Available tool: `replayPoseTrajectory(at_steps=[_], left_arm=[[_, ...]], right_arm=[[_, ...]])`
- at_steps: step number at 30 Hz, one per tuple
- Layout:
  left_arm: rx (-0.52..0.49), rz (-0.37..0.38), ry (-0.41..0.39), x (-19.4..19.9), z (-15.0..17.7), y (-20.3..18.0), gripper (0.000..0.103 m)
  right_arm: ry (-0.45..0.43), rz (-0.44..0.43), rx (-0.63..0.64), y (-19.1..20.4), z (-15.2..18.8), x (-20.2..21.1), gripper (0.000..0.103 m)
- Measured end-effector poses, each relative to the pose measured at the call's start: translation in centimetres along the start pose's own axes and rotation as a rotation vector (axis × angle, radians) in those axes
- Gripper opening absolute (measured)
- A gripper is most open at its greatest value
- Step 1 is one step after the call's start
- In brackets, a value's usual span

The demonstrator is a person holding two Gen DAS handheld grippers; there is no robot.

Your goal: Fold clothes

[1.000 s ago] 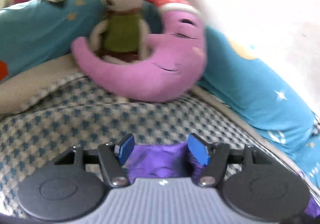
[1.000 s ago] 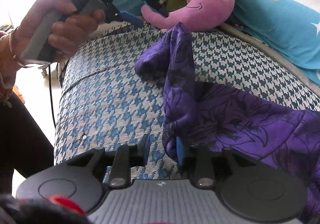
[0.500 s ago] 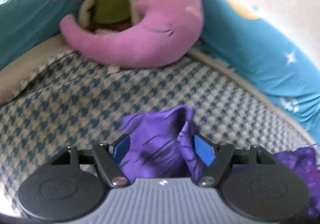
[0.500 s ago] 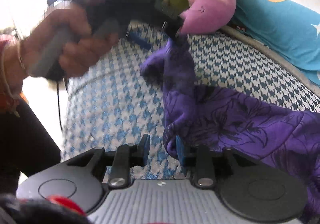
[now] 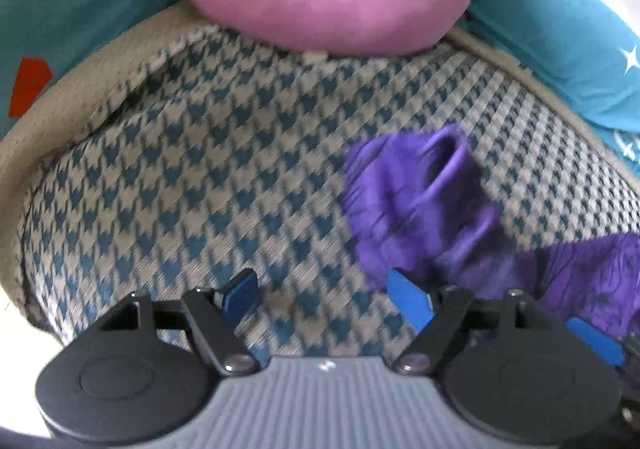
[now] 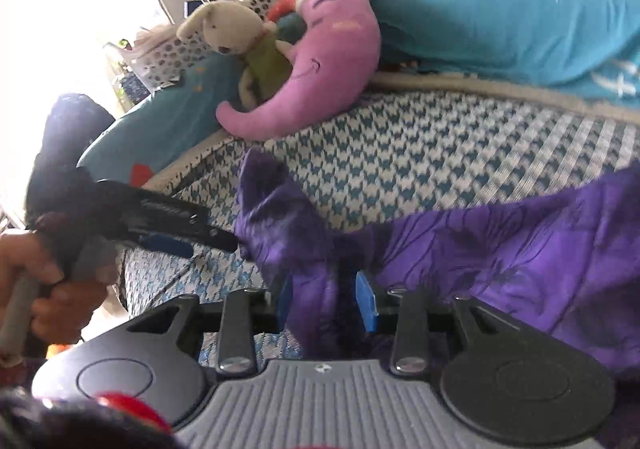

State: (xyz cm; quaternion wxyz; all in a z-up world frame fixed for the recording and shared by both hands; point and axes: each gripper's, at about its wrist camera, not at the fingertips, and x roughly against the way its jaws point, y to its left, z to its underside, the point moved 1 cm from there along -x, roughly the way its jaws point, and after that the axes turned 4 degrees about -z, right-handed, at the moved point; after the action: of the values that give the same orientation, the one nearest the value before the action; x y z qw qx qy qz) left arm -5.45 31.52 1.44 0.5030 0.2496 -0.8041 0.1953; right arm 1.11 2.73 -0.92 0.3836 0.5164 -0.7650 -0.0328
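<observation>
Folding starts with a flat spread, so the purple garment [image 6: 500, 249] lying bunched on the houndstooth bed [image 6: 420, 153] needs both corners pulled taut. The right hand-held gripper [image 6: 326, 301] has cloth between its blue fingers, not visibly pinched; the left hand-held gripper [image 5: 326, 295] gapes empty just beside the crumpled end and should bite there.

A pink crescent-moon plush [image 5: 340, 15] lies well ahead of the fingers on the blue-and-white houndstooth cover [image 5: 224, 177]. A cream rabbit toy in a green top [image 6: 244, 37] leans on it. Teal star-print bedding [image 6: 512, 17] lies beyond, with a perforated white basket [image 6: 172, 53] far left.
</observation>
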Motion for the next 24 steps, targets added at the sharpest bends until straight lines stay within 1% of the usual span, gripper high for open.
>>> replayPoseTrajectory(at_steps=[5, 6, 7, 8, 9, 11, 12, 14, 15, 16, 17, 19, 20, 21, 22, 23, 24], left_arm=[[0.024, 0.064, -0.022, 1.1, -0.4, 0.9, 0.074], [0.033, 0.082, -0.02, 1.2, -0.5, 0.9, 0.074], [0.045, 0.097, -0.01, 1.1, -0.7, 0.9, 0.074], [0.059, 0.107, 0.003, 0.9, -0.8, 0.9, 0.074], [0.075, 0.114, 0.01, 0.7, -1.0, 0.9, 0.074], [0.121, 0.132, -0.018, 1.1, -1.5, 1.0, 0.074], [0.145, 0.141, -0.05, 1.7, -1.8, 1.3, 0.074], [0.179, 0.128, -0.137, 3.4, -2.3, 1.9, 0.078], [0.191, 0.107, -0.18, 4.2, -2.6, 2.3, 0.081], [0.202, 0.088, -0.222, 4.9, -2.8, 2.7, 0.083], [0.208, 0.076, -0.257, 5.5, -2.9, 3.1, 0.083], [0.201, 0.07, -0.294, 6.1, -3.3, 3.5, 0.083], [0.194, 0.069, -0.298, 6.2, -3.4, 3.6, 0.083], [0.192, 0.071, -0.287, 6.1, -3.4, 3.6, 0.083], [0.191, 0.077, -0.268, 5.8, -3.4, 3.6, 0.083], [0.19, 0.084, -0.248, 5.5, -3.4, 3.6, 0.083], [0.19, 0.09, -0.229, 5.3, -3.4, 3.6, 0.083]], right_arm=[[0.014, 0.001, 0.005, 0.3, 0.4, -2.1, 0.037], [0.013, -0.007, 0.002, 0.4, 0.4, -2.3, 0.034], [0.008, -0.012, 0.004, 0.6, 0.4, -2.4, 0.028], [0.002, -0.013, 0.016, 0.8, 0.4, -2.4, 0.014], [-0.012, -0.005, 0.039, 1.3, 0.3, -2.2, 0.013], [-0.063, 0.022, 0.106, 2.5, 0.0, -1.1, 0.012], [-0.091, 0.039, 0.165, 3.5, -0.1, -0.4, 0.012], [-0.109, 0.072, 0.361, 6.4, 0.2, 0.7, 0.012], [-0.088, 0.063, 0.444, 7.7, 0.7, 1.0, 0.013], [-0.057, 0.033, 0.489, 8.5, 1.2, 1.2, 0.013], [-0.017, -0.009, 0.505, 9.0, 1.9, 1.2, 0.015], [0.074, -0.065, 0.515, 9.4, 3.2, 0.6, 0.016], [0.125, -0.075, 0.532, 9.6, 3.9, 0.1, 0.018], [0.166, -0.073, 0.547, 9.7, 4.5, -0.3, 0.022], [0.203, -0.068, 0.557, 9.7, 5.1, -0.6, 0.023], [0.232, -0.07, 0.551, 9.7, 5.4, -0.8, 0.024], [0.243, -0.083, 0.532, 9.5, 5.4, -0.7, 0.028]])
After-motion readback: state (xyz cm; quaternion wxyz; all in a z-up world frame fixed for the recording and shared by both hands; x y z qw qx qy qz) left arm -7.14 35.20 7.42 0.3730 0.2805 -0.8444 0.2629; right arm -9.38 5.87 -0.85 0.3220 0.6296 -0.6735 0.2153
